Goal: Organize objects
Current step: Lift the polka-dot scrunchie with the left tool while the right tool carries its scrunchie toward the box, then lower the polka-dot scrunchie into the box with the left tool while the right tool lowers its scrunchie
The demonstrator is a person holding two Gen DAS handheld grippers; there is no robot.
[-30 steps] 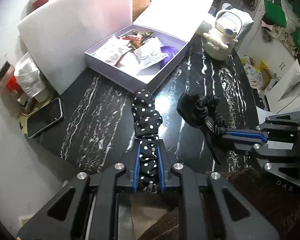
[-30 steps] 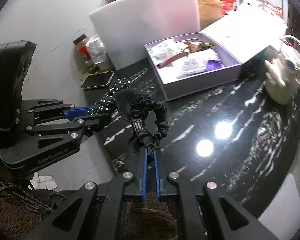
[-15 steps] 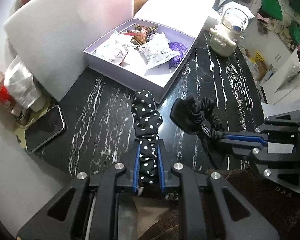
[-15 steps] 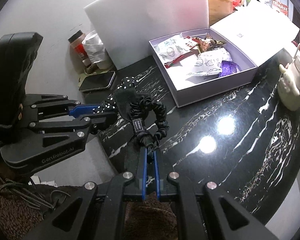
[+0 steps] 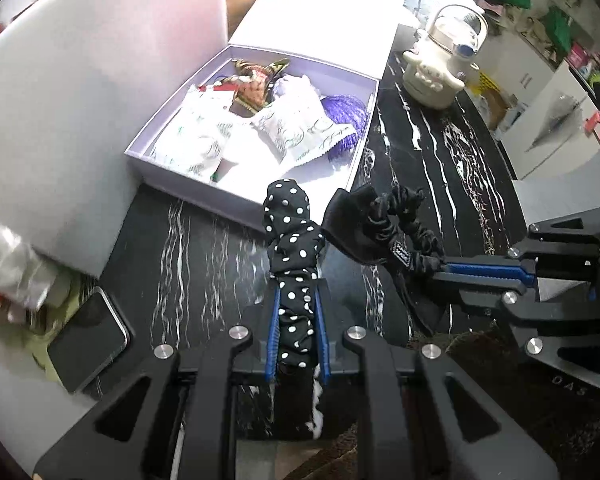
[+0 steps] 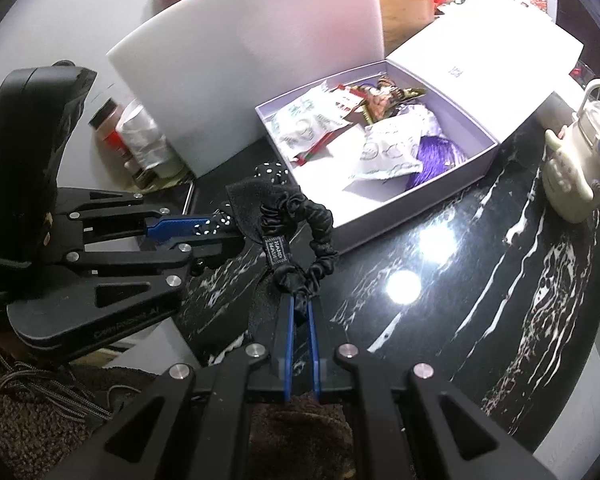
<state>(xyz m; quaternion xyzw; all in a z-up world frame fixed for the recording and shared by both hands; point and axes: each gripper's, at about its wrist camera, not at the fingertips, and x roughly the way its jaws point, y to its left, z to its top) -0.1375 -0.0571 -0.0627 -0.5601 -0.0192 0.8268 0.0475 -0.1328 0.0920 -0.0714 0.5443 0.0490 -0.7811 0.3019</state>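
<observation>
Black-framed left gripper (image 5: 296, 320) and right gripper (image 6: 300, 312), both tilted steeply downward.

Glossy marble-look table (image 6: 480, 280); cloth scrunchies (image 5: 290, 240), prob. satin.

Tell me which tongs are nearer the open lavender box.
Left. The left tongs hold the polka-dot scrunchie with its tip at the box front wall; the right tongs, gripping the black scrunchie, sit further back.
</observation>
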